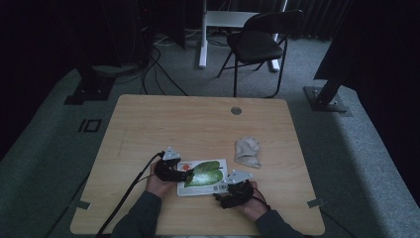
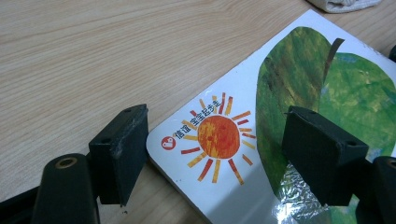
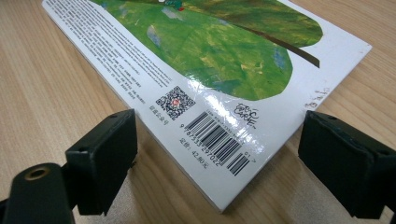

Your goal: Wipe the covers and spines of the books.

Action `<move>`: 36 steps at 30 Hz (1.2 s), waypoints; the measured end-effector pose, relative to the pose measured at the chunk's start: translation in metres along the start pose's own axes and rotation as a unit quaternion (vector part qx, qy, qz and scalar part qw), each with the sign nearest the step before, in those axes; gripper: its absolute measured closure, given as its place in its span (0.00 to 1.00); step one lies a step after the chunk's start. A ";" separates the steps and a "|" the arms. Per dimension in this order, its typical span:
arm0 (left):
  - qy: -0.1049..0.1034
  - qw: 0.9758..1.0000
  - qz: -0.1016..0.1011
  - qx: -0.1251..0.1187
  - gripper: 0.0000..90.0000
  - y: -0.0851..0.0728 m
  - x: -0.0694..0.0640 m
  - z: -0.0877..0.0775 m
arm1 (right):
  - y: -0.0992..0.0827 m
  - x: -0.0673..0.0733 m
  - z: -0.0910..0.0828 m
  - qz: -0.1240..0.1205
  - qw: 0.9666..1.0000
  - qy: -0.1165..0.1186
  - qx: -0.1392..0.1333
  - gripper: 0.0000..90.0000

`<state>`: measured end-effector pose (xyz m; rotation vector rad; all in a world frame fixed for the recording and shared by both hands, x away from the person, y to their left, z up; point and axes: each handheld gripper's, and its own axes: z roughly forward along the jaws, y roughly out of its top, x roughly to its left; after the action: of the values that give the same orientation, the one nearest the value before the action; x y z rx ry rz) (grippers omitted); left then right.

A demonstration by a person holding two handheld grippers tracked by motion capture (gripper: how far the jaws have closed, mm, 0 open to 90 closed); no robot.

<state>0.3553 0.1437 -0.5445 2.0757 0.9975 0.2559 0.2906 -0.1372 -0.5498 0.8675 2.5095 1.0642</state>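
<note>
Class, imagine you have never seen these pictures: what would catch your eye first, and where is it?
The picture book with its big green leaf lies flat near the table's front edge, an orange sun at one corner. The left gripper and right gripper sit open at opposite corners. A crumpled pale cloth lies just to the book's right.

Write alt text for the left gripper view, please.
A white book with an orange sun and green leaf lies flat on a wooden table. The left gripper has its black jaws open, one beside the book's corner, one over the leaf.
</note>
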 end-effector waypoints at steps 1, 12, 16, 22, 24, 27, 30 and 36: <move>-0.001 1.000 -0.001 -0.001 0.27 0.000 0.000 -0.001 | 0.000 0.000 0.000 0.000 1.000 0.000 0.000 0.13; -0.011 0.999 -0.011 -0.042 0.27 0.005 -0.004 -0.015 | -0.001 -0.001 -0.001 -0.004 1.000 0.006 0.003 0.11; -0.015 0.998 -0.012 -0.059 0.27 0.008 -0.006 -0.021 | -0.001 0.000 0.000 -0.010 1.000 0.002 0.003 0.11; -0.024 0.997 -0.011 -0.077 0.27 0.013 -0.007 -0.028 | 0.001 0.000 0.000 -0.023 1.000 -0.004 -0.003 0.11; -0.027 0.996 -0.008 -0.085 0.27 0.015 -0.008 -0.031 | 0.002 0.001 0.000 -0.028 1.000 -0.009 -0.005 0.11; -0.028 0.996 -0.001 -0.090 0.27 0.018 -0.011 -0.034 | 0.004 0.004 0.001 -0.038 0.999 -0.019 -0.012 0.11; -0.032 0.995 0.002 -0.090 0.27 0.020 -0.013 -0.035 | 0.006 0.009 0.001 -0.056 0.998 -0.025 -0.026 0.11; -0.018 0.997 0.003 -0.073 0.28 0.020 -0.014 -0.031 | 0.008 0.015 0.003 -0.065 0.997 -0.027 -0.037 0.15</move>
<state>0.3423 0.1444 -0.5074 1.9447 0.9236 0.2853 0.2841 -0.1214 -0.5464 0.6926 2.4278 1.0694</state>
